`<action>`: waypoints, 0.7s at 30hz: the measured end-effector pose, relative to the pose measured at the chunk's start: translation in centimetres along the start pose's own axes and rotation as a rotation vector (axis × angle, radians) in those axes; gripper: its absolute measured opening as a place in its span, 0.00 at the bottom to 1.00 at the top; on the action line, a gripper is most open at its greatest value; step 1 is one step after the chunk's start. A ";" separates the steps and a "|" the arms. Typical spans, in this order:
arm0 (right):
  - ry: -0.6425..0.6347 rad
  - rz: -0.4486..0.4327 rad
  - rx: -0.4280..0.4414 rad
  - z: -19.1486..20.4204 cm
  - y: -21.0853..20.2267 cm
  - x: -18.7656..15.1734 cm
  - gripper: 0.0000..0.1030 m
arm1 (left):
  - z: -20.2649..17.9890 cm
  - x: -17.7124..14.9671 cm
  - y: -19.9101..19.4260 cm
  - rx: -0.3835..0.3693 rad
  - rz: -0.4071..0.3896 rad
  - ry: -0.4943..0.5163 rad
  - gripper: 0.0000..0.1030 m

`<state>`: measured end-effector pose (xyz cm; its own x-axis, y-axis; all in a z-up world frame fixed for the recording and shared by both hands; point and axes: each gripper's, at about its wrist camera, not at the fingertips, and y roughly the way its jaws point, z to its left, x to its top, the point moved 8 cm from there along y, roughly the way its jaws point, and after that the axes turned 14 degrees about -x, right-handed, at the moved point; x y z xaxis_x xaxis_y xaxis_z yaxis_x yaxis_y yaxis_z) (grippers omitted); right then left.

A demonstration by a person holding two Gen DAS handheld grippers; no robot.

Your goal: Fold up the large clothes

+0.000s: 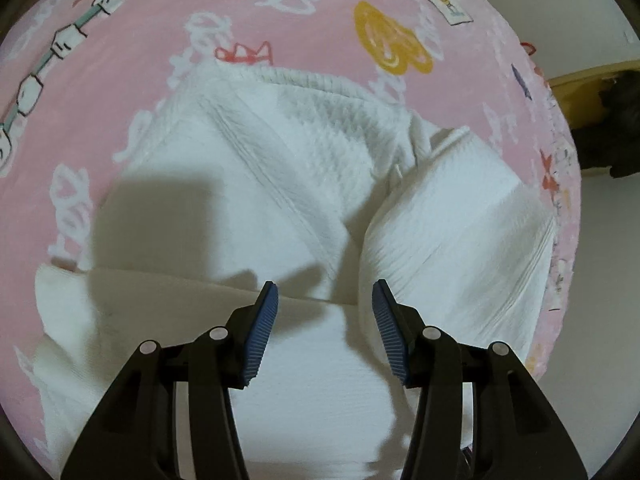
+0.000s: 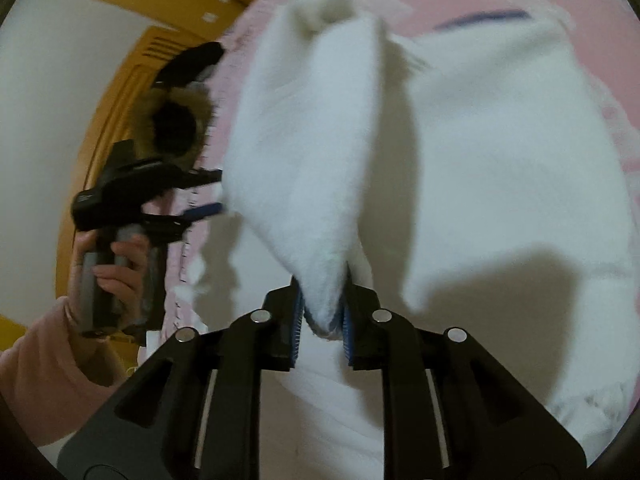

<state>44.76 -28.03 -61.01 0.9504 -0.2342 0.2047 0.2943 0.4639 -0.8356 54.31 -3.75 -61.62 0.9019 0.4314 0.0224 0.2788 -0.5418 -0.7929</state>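
Observation:
A large white knitted garment (image 1: 280, 168) lies rumpled on a pink printed bedspread (image 1: 160, 40), its ribbed hem toward the far side. My left gripper (image 1: 326, 292) hovers just above the garment's near part with its blue pads (image 1: 264, 328) apart and nothing between them. In the right wrist view my right gripper (image 2: 322, 312) is shut on a pinched fold of the white garment (image 2: 304, 152), which rises from the pads in a blurred tent shape. The left gripper (image 2: 210, 192) shows there too, at the left beside the cloth's edge, held by a hand (image 2: 116, 272).
The bedspread's edge (image 1: 560, 208) runs down the right, with pale floor (image 1: 600, 280) beyond it. Yellow wooden furniture (image 2: 132, 72) and a dark fur-trimmed item (image 2: 176, 120) stand beside the bed. A pink sleeve (image 2: 44, 360) fills the lower left of the right wrist view.

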 end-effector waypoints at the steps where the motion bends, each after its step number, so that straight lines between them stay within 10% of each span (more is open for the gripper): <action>1: 0.017 0.012 -0.007 -0.7 -0.1 -0.4 0.24 | 0.0 0.3 0.0 0.009 -0.002 0.007 0.46; 2: 0.033 0.016 -0.022 -1.4 -0.4 -0.7 0.49 | 0.3 0.5 -0.1 0.013 -0.002 0.014 0.46; 4: 0.066 0.011 -0.059 -2.7 -1.3 -1.6 0.68 | 0.3 0.6 0.1 0.021 0.004 0.025 0.46; 8: 0.088 0.030 -0.160 -4.7 -4.0 -3.7 0.68 | 0.2 0.4 0.2 0.055 0.021 0.078 0.46; 13: -0.218 -0.203 -0.275 2.4 -9.4 1.5 0.68 | 1.3 0.5 0.1 0.129 -0.007 0.090 0.46; 21: -0.254 -0.022 -0.456 8.9 2.0 10.9 0.68 | 3.3 -0.5 -0.3 0.153 -0.013 0.042 0.46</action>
<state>56.61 -22.01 -55.93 0.9556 0.0013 0.2947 0.2946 0.0287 -0.9552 52.73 -1.45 -63.43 0.9125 0.4051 0.0567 0.2403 -0.4186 -0.8758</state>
